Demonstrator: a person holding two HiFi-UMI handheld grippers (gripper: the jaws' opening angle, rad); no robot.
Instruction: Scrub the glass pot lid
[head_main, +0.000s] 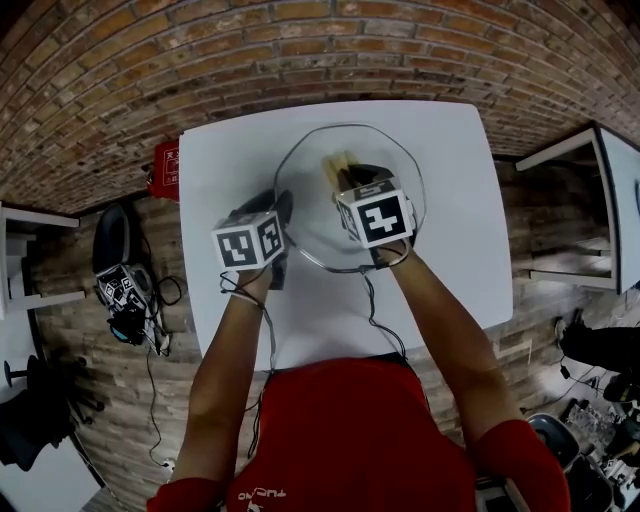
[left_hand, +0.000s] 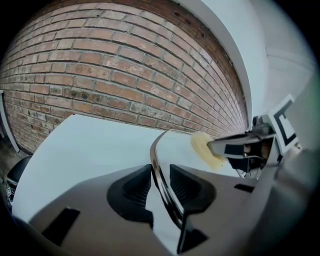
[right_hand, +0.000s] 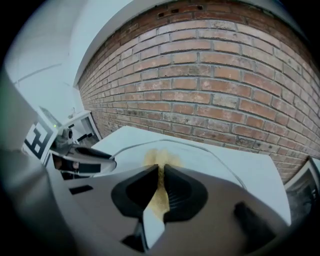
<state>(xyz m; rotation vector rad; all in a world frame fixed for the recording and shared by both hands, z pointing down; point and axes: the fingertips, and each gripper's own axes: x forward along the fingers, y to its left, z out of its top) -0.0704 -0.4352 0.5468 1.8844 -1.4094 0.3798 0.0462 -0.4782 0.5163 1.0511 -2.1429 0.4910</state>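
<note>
Your left gripper (left_hand: 160, 176) clamps the lid (left_hand: 154, 150) by its rim; your right gripper (right_hand: 161, 176) pinches the sponge (right_hand: 158, 157), pressed on the lid's glass.

The lid (head_main: 310, 215) is clear, glossy glass with a shiny metal rim (left_hand: 159, 175), and the sponge (left_hand: 202, 147) looks soft, yellow and porous. The bench (head_main: 240, 160) is smooth matt white. The brick wall (left_hand: 100, 75) is rough, and the pads (left_hand: 132, 192) on the jaws are matt black and ribbed.
</note>
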